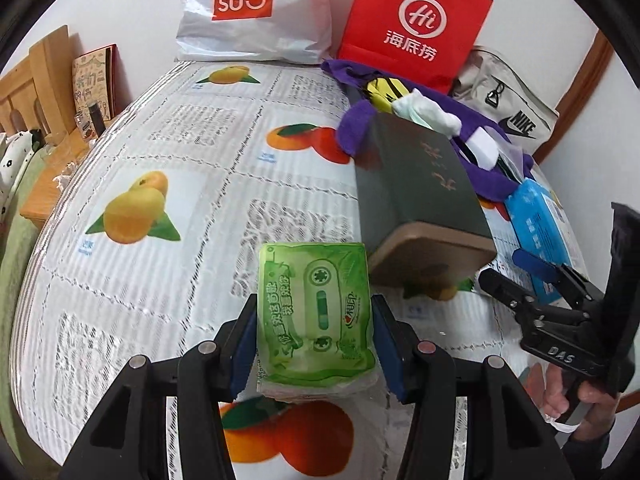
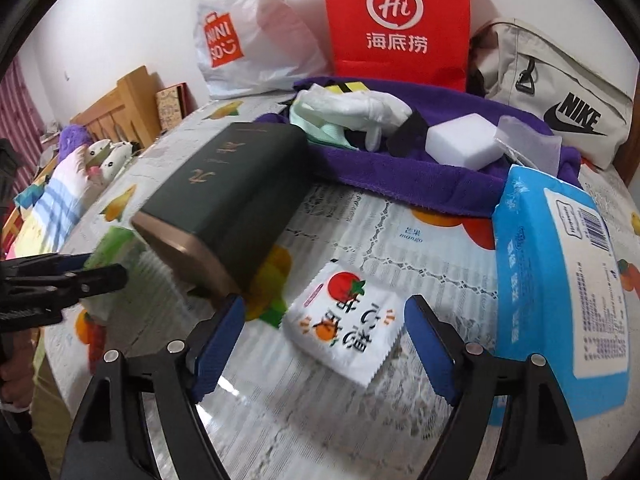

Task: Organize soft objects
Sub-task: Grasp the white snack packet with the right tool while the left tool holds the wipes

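- So the left gripper (image 1: 316,334) has its blue pads pressed on both sides of a green tissue pack (image 1: 316,316), glossy wrapper with a cassette-tape print, held just above the table near its front edge.
- Right gripper (image 2: 324,336) has its fingers spread wide with nothing between them, hovering over a small white sachet (image 2: 344,320) with a tomato picture lying flat on the cloth.
- Blue tissue pack (image 2: 560,280) sits just right of that sachet, close to the right edge.
- Dark green box (image 2: 228,200) with a bronze end looks tilted, though the blur makes it hard to say how it's propped.
- Behind it there's a purple towel (image 2: 400,176) with white gloves (image 2: 360,108) and a white sponge block (image 2: 464,144) piled on top.
- Table has a fruit-print tablecloth (image 1: 160,160); the left half is mostly bare cloth.
- Against the wall: a Miniso bag (image 1: 248,8), a red paper bag (image 1: 416,24), a Nike bag (image 2: 560,96).
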Motion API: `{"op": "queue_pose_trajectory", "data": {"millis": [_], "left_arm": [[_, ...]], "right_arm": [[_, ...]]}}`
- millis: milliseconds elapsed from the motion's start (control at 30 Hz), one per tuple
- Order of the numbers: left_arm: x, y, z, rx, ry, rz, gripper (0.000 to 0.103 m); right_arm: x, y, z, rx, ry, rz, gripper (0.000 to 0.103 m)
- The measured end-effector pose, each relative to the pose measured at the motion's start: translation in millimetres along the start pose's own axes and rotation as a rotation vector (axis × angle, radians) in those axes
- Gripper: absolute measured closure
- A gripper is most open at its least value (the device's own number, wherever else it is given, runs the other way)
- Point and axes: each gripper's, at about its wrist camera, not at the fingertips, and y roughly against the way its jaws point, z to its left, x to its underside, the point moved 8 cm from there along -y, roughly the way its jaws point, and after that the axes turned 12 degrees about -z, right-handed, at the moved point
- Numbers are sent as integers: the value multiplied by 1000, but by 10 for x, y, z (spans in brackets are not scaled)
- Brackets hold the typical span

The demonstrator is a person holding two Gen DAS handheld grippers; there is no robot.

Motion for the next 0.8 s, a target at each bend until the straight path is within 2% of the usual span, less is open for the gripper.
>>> {"op": "queue_pose_trajectory", "data": {"millis": [200, 300, 400, 467, 567, 800], "left_arm": [[-35, -58, 61, 0, 13, 5, 52], [-37, -77, 68, 2, 14, 6, 52], [-38, -81, 65, 3, 13, 6, 52], [-38, -79, 64, 2, 16, 5, 52], [-39, -74, 51, 6, 20, 6, 52], [-17, 3, -37, 10, 16, 5, 52]], "right_arm": [[93, -171, 27, 27, 49, 39, 22], [88, -180, 5, 36, 49, 24, 22], [54, -178, -90, 56, 13, 6, 33], [47, -174, -111, 65, 30, 0, 46], [50, -160, -81, 51, 55, -1, 53], [183, 14, 65, -20, 104, 3, 56]]}}
